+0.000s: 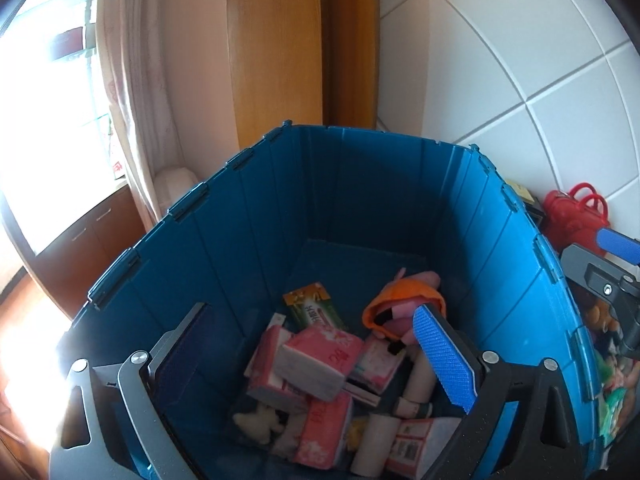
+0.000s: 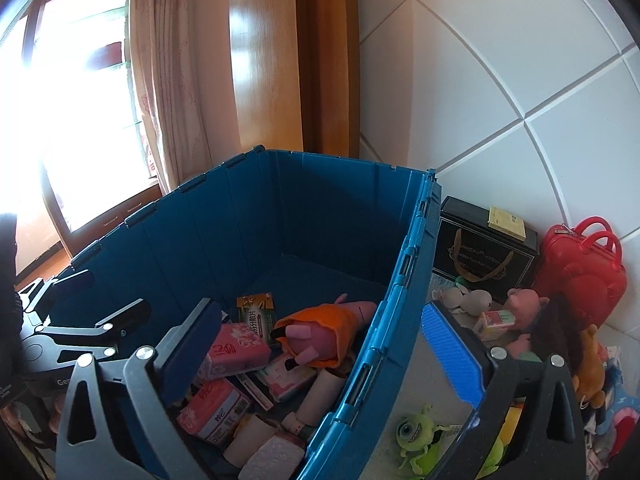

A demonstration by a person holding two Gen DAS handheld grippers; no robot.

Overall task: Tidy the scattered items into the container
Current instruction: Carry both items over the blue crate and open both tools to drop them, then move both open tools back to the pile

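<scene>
Right wrist view: we hold the right gripper wide and empty astride the blue container wall, left gripper likewise spread over its contents; next, a reach for the green monster toy outside.

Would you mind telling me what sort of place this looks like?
Probably a room in a home: a curtain by a bright window, a wooden door, and plush toys beside a blue storage crate.
</scene>
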